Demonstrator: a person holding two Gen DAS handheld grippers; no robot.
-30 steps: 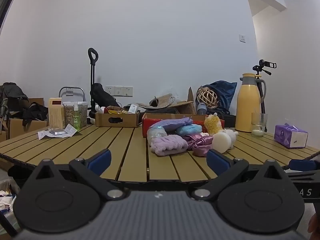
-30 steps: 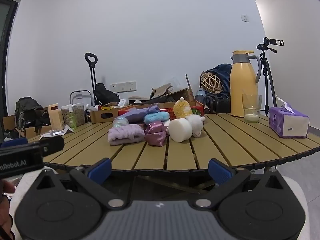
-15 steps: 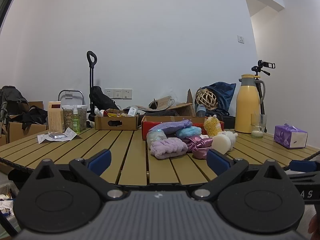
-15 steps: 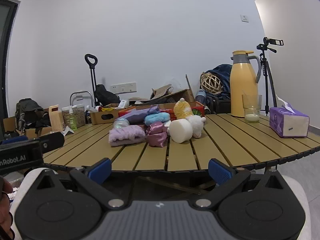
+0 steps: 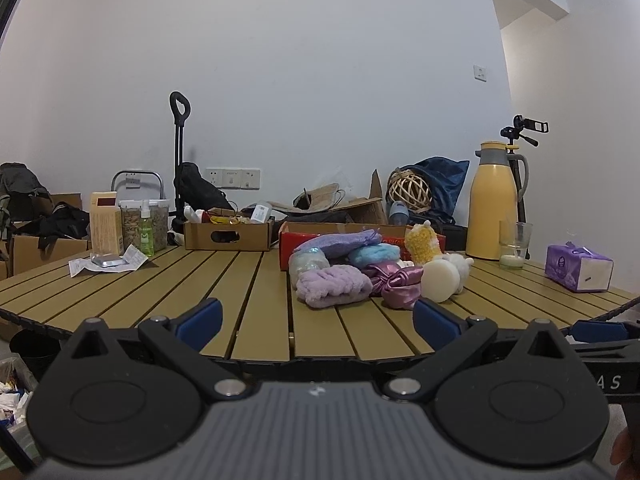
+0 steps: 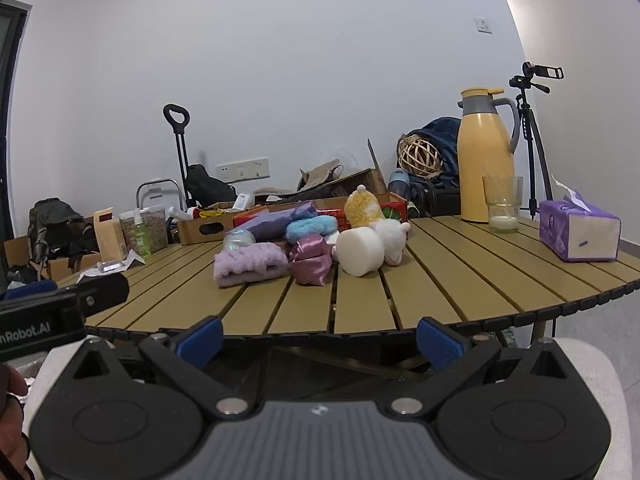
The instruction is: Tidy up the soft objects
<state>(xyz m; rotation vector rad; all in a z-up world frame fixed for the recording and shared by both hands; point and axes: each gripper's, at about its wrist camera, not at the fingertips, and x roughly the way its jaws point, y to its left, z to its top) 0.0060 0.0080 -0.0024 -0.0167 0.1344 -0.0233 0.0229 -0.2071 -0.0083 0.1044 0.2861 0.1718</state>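
Observation:
A heap of soft things lies mid-table: a lilac fluffy cloth (image 5: 334,289) (image 6: 250,265), a pink satin scrunchie (image 5: 396,282) (image 6: 310,258), a white round sponge (image 5: 441,280) (image 6: 359,250), a white plush (image 6: 391,239), a yellow plush (image 5: 422,241) (image 6: 362,208), a blue fluffy piece (image 5: 374,255) (image 6: 312,227) and a purple pouch (image 5: 338,243). A red box (image 5: 288,240) stands behind them. My left gripper (image 5: 318,320) is open and empty at the table's near edge. My right gripper (image 6: 320,340) is open and empty, just short of the edge.
The slatted wooden table (image 5: 240,280) also holds a yellow thermos (image 6: 486,156), a glass (image 6: 502,204), a purple tissue pack (image 6: 578,234), a cardboard box (image 5: 228,234), a jar and bottles (image 5: 144,230) and papers (image 5: 106,266). Bags and a tripod (image 6: 534,128) stand behind.
Both grippers have risen a little and edged towards the table, so the tabletop shows more from above. Nothing on the table has moved.

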